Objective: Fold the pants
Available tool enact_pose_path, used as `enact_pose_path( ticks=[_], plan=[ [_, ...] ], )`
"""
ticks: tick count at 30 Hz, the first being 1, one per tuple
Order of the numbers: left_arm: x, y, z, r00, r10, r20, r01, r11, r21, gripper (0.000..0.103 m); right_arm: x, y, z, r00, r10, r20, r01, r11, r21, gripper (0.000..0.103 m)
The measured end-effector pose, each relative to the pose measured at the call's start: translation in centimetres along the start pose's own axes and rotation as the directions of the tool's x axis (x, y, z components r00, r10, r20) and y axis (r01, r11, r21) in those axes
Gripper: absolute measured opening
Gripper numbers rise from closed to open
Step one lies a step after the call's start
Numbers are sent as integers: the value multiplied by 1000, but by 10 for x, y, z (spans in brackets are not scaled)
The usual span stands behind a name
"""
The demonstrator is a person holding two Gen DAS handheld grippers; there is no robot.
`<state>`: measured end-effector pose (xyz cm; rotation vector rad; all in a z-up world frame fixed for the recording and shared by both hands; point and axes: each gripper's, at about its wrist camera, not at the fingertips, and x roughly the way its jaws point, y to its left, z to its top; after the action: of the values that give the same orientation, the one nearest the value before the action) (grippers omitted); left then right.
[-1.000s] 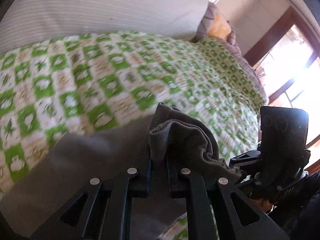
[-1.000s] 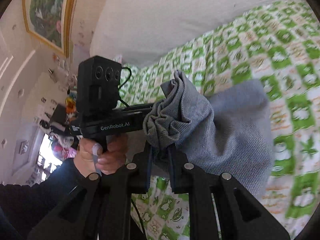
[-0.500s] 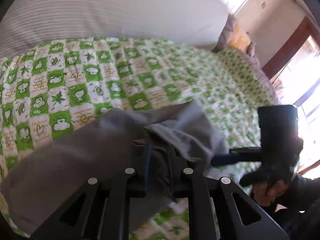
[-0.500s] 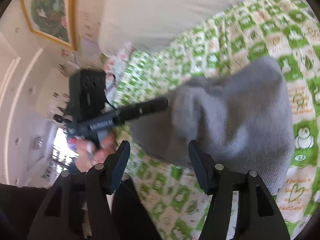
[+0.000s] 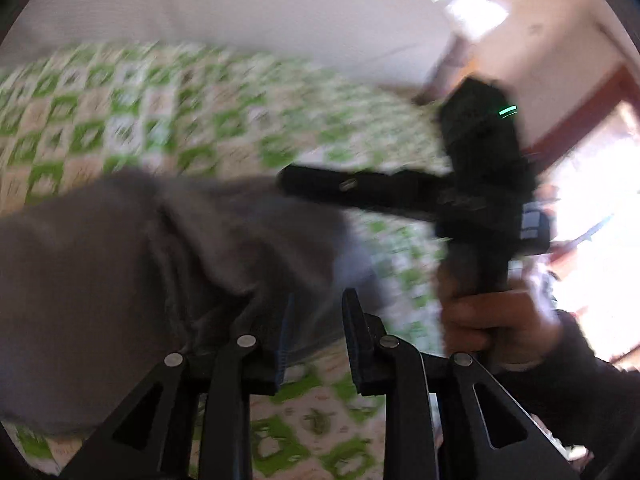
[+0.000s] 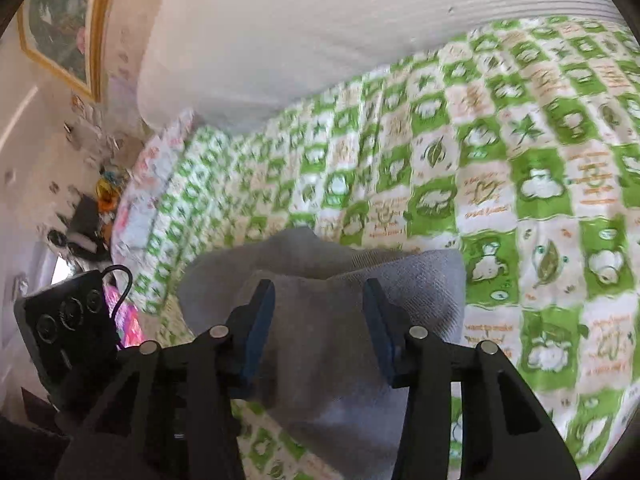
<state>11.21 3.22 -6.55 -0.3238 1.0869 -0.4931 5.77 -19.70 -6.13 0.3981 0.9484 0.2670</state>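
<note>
The left hand-held gripper [image 5: 316,334] has its jaws standing apart with nothing clamped between them; grey cloth lies under and just past the blue pads, loose. The right hand-held gripper [image 6: 318,322] is likewise released, its two pads spread wide over the cloth without pinching it. From the left view, the right tool shows as a dark bar reaching over the fabric, with the person's hand [image 5: 496,326] wrapped around its handle, though that picture is smeared by motion.

The pants [image 6: 340,340] are grey and lie on the bed [image 6: 540,184], gathered into a thick doubled layer near its front edge, one corner poking up at the far side. The bed wears a green-and-white checked sheet with little cartoon figures and leaves. Behind it runs a pale ribbed headboard [image 6: 360,32], and a gilt-framed picture [image 6: 60,20] hangs on the wall to the left.

My worry is the fold itself: with both grips let go, the upper layer looks lumpy and not squared, so it may slump or slide open, and a careless re-grab could catch only one layer and drag the stack askew toward the bed's edge.

The sheet's squares carry small orange script, but it is too blurred to read
</note>
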Motion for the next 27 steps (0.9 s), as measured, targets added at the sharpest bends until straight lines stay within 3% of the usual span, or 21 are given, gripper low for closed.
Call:
enact_pose_path(
  ticks=[4, 6, 10, 14, 18, 23, 27],
  plan=[
    [15, 32, -17, 1000, -12, -26, 8, 989, -148, 23, 24, 0, -3, 994, -56, -90, 51, 997, -54, 45],
    [17, 42, -23, 1000, -31, -4, 29, 979, -203, 17, 33, -3, -2, 991, -73, -110, 67, 996, -58, 44],
    [11, 44, -25, 999, -40, 23, 44, 973, -226, 17, 35, 14, -2, 986, -120, -114, 104, 985, -136, 45],
    [-14, 38, -31, 997, 4, 73, 11, 978, -208, 23, 24, 45, 3, 989, -103, -109, 73, 967, -243, 46],
    [-42, 48, -42, 990, 45, 130, -11, 968, -252, 28, 30, 69, 10, 986, -85, -141, 39, 952, -302, 46],
    [-78, 81, -62, 974, 115, 195, -35, 927, -373, 29, 57, 108, 17, 976, -79, -204, -7, 921, -389, 46],
    [-107, 113, -85, 951, 179, 253, -32, 868, -495, 47, 86, 139, 20, 961, -85, -261, -46, 888, -458, 47]
  ],
)
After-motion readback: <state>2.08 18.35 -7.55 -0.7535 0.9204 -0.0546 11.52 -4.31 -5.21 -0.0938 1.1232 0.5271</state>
